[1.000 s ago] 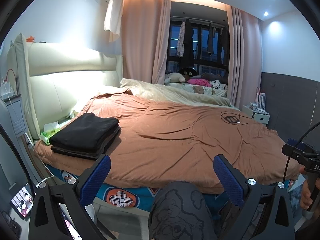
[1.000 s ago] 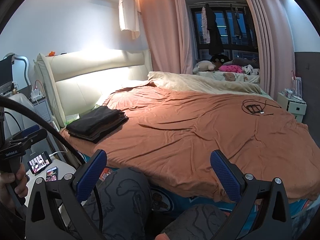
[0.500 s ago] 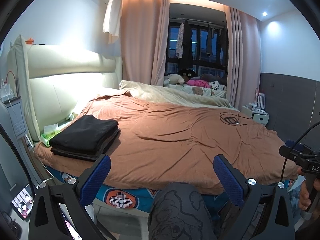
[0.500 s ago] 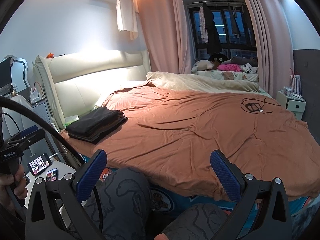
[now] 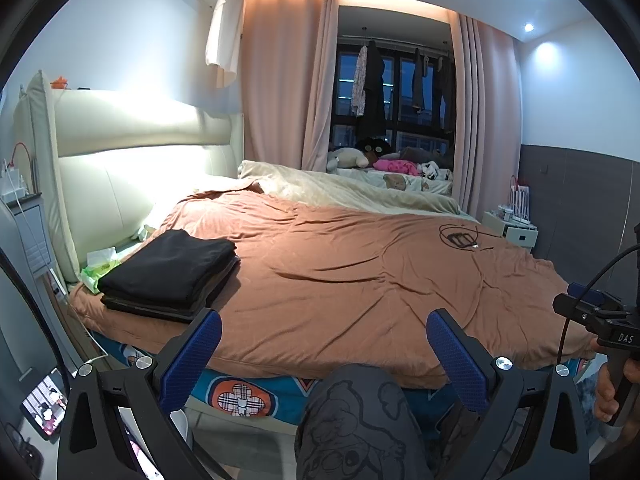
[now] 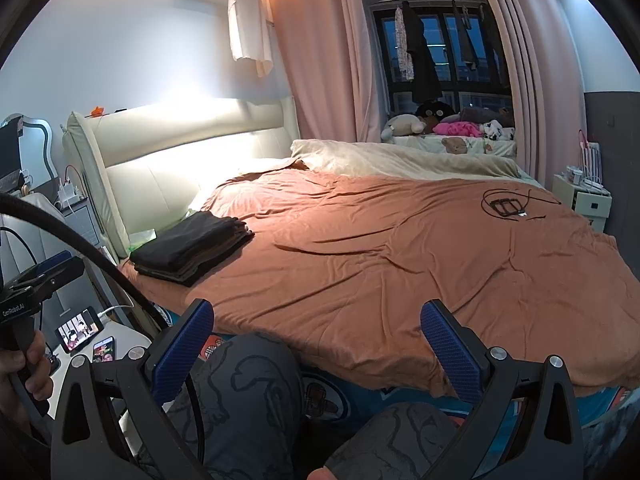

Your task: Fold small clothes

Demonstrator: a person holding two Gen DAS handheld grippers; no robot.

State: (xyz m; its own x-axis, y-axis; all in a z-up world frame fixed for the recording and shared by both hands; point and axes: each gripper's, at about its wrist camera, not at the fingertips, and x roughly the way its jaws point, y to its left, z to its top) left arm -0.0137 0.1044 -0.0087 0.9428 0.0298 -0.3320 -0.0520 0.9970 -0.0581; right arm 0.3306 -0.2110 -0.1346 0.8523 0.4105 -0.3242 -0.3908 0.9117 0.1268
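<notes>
A wide bed covered with a rumpled rust-brown blanket point(image 5: 360, 280) fills the scene, with a cream padded headboard point(image 5: 132, 160) along its left side. At the far edge lies a beige quilt point(image 5: 344, 188). On the near-left corner of the blanket sits the stack of folded black clothes point(image 5: 172, 268), just beside a green tissue pack point(image 5: 98, 268). A coiled black cable point(image 5: 460, 238) rests on the far right. The person's knee in grey cartoon-print trousers point(image 5: 356, 416) blocks the near bed edge. The left gripper point(image 5: 324, 356) and right gripper point(image 6: 316, 344) both hang short of the bed, blue-padded fingers spread wide, holding nothing. The right gripper's handle reads "DAS" in the left view; the left one reads "GenRobot.AI" in the right view. A lit phone point(image 6: 80, 328) stands near left.
</notes>
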